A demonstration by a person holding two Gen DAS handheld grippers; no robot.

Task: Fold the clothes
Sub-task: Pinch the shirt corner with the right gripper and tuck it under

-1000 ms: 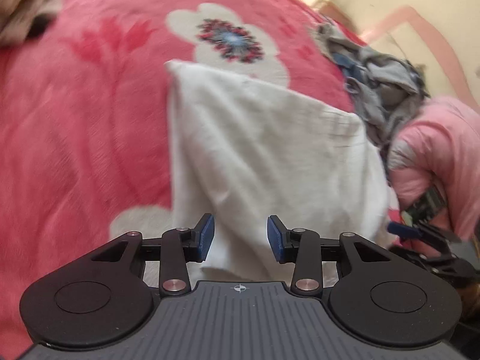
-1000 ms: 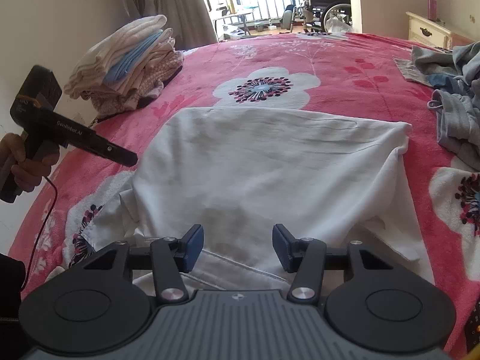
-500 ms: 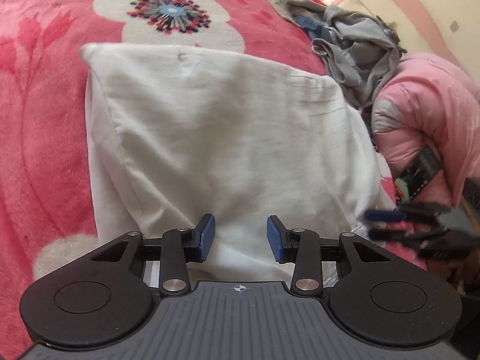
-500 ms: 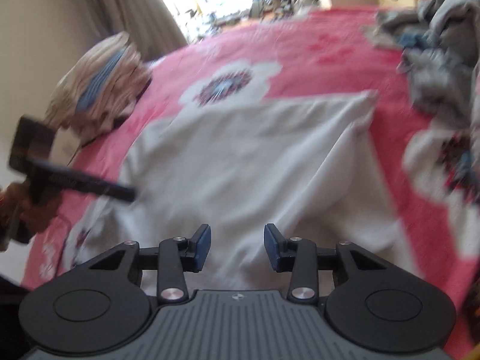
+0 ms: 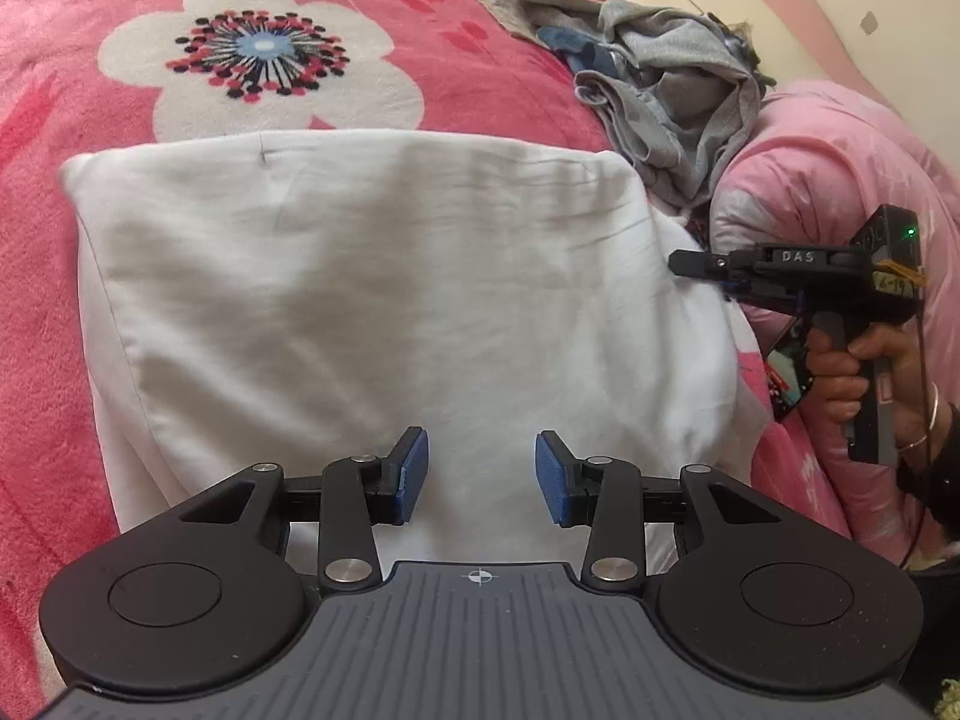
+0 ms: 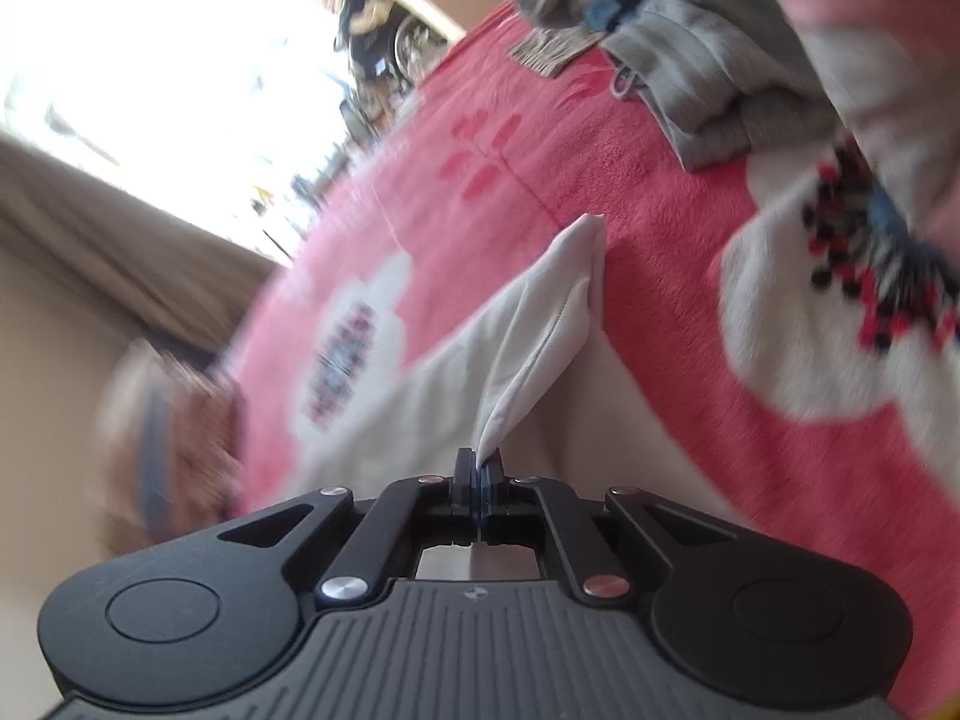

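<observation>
A white garment (image 5: 372, 276) lies spread on the pink flowered bed cover (image 5: 72, 48). My left gripper (image 5: 480, 474) hovers over its near edge, open, with nothing between the blue pads. In the left wrist view my right gripper (image 5: 681, 261) is at the garment's right edge, held by a hand (image 5: 852, 372). Seen from the right wrist, that right gripper (image 6: 480, 468) is shut on a fold of the white garment (image 6: 540, 336), which rises taut from its pads. The right wrist view is rolled and blurred.
A heap of grey clothes (image 5: 666, 96) lies at the far right of the bed, beside a pink quilted bundle (image 5: 840, 180). A blurred stack of folded clothes (image 6: 168, 420) sits at the left in the right wrist view. A bright window (image 6: 168, 60) is beyond.
My right gripper moved to the garment's right edge, rolled over and shut on a fold of it. My left gripper drifted a little along the near edge and stayed open.
</observation>
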